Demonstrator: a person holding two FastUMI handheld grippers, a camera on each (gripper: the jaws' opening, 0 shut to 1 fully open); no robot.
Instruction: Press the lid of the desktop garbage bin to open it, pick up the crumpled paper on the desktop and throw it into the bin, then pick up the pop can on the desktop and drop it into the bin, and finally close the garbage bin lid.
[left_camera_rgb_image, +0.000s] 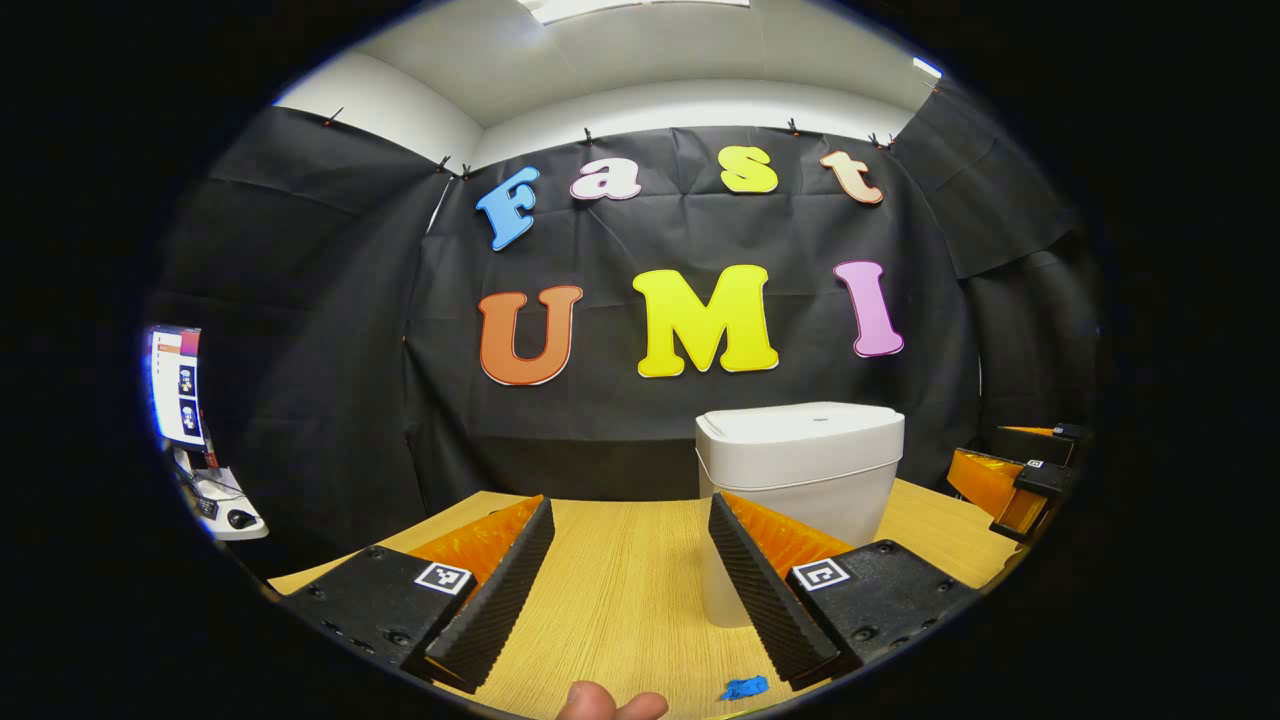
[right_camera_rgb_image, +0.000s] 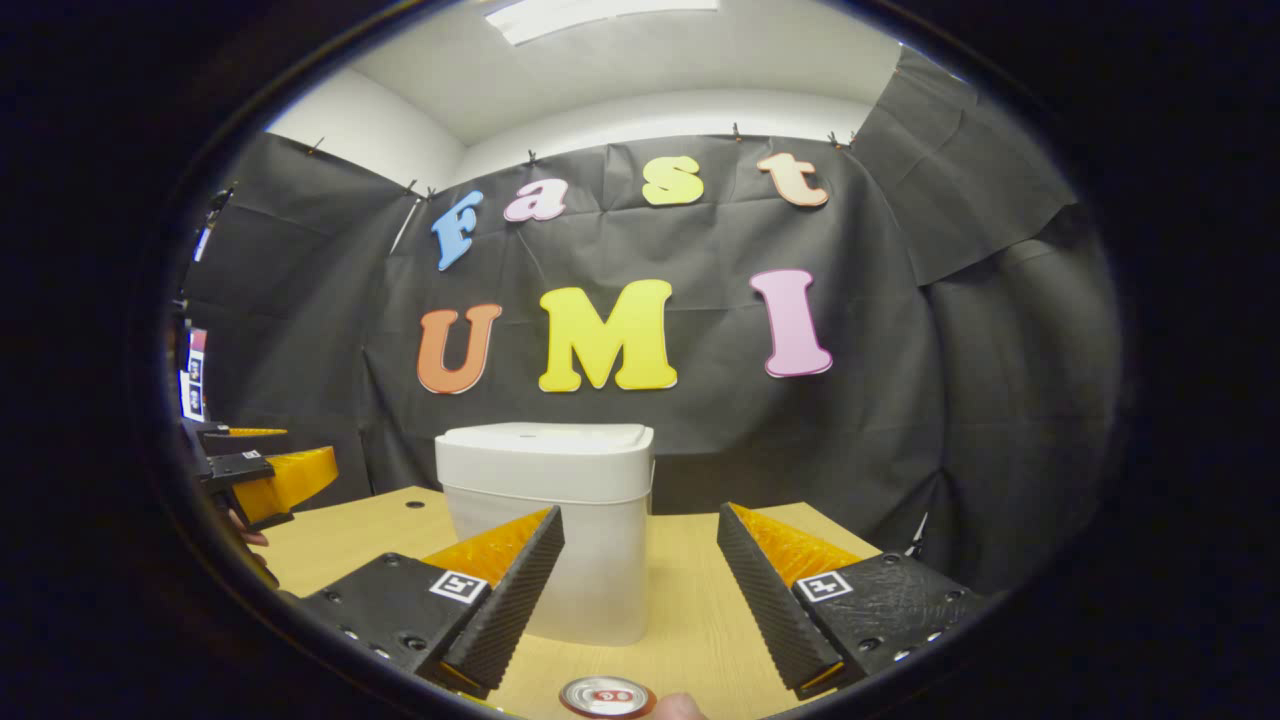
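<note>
The white desktop bin (left_camera_rgb_image: 800, 465) stands on the wooden table (left_camera_rgb_image: 620, 600) with its lid (left_camera_rgb_image: 800, 422) down. My left gripper (left_camera_rgb_image: 630, 505) is open and holds nothing; its right finger overlaps the bin's lower left. A small blue crumpled paper (left_camera_rgb_image: 745, 687) lies on the table just under that finger. In the right gripper view the bin (right_camera_rgb_image: 545, 480) sits ahead and left, partly behind the left finger of my open, unloaded right gripper (right_camera_rgb_image: 640, 515). The pop can (right_camera_rgb_image: 607, 697) stands upright at the bottom edge, below the fingers; I see its top.
A person's fingertip (left_camera_rgb_image: 610, 705) shows at the bottom edge. The right gripper (left_camera_rgb_image: 1020, 475) hovers at the table's right side, and the left gripper (right_camera_rgb_image: 265, 475) at its left side. A lit monitor (left_camera_rgb_image: 178, 385) and a mouse sit beyond the table's left. Black cloth backs the table.
</note>
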